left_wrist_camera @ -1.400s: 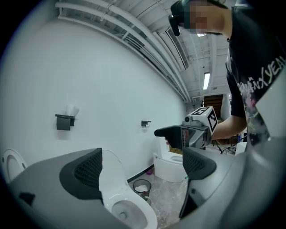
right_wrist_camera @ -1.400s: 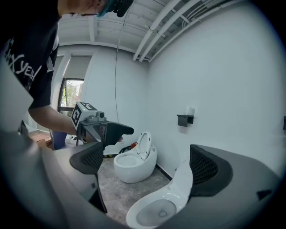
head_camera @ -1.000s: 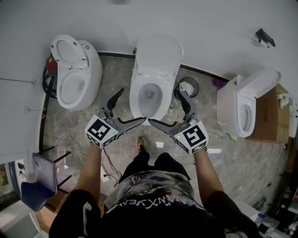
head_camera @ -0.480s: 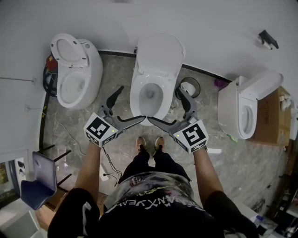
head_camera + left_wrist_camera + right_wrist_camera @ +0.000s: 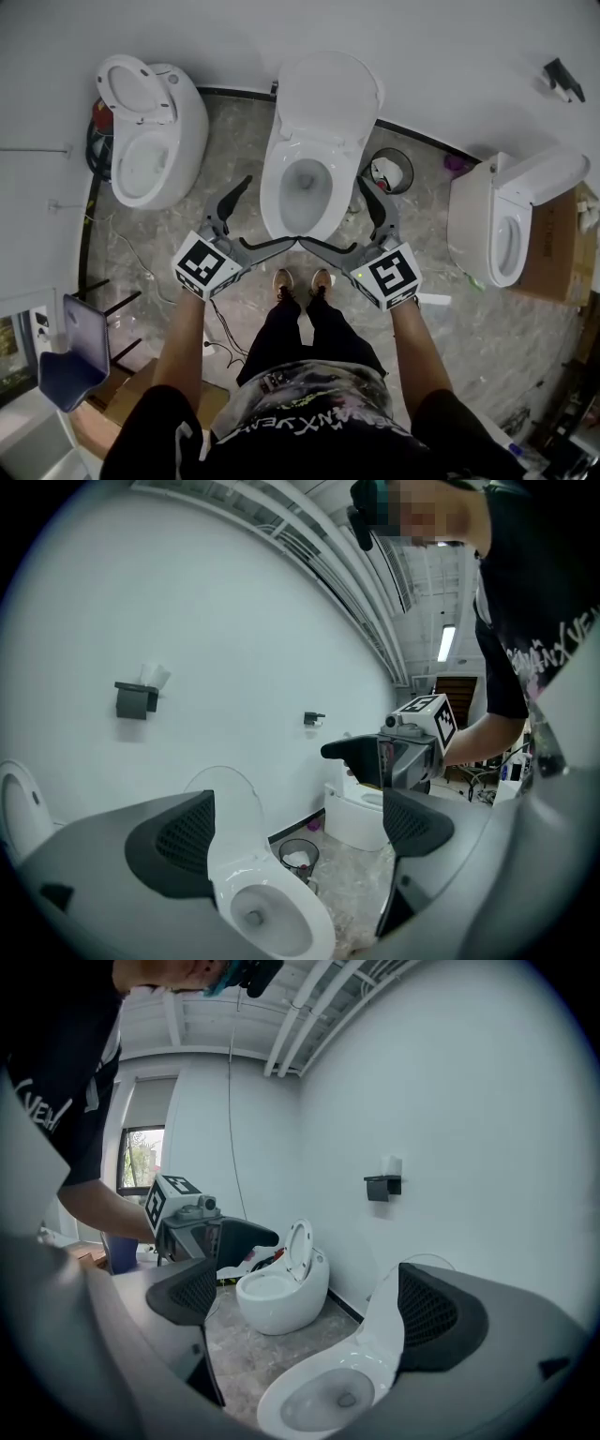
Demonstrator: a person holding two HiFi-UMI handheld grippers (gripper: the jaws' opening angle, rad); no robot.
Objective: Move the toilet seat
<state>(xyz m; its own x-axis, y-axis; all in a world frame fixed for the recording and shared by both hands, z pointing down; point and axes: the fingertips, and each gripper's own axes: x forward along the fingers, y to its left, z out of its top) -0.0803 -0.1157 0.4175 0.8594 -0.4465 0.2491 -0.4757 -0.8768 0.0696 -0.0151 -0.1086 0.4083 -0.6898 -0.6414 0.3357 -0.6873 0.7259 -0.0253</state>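
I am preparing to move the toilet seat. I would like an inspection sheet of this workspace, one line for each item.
Surface: grey marbled floor, small scraps on it.
Job's things: middle toilet, lid upright against the white wall.
Clutter: bin with paper beside that toilet; cardboard box by the right toilet.
Grippers: left gripper and right gripper open, empty, before the bowl's front.
Cables: thin cable on the floor near the feet; dark hose coil by the left toilet.
Surroundings: wall holder, blue chair.

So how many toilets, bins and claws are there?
Toilets: 3
Bin: 1
Claws, left and right, both open: 2
Total: 6
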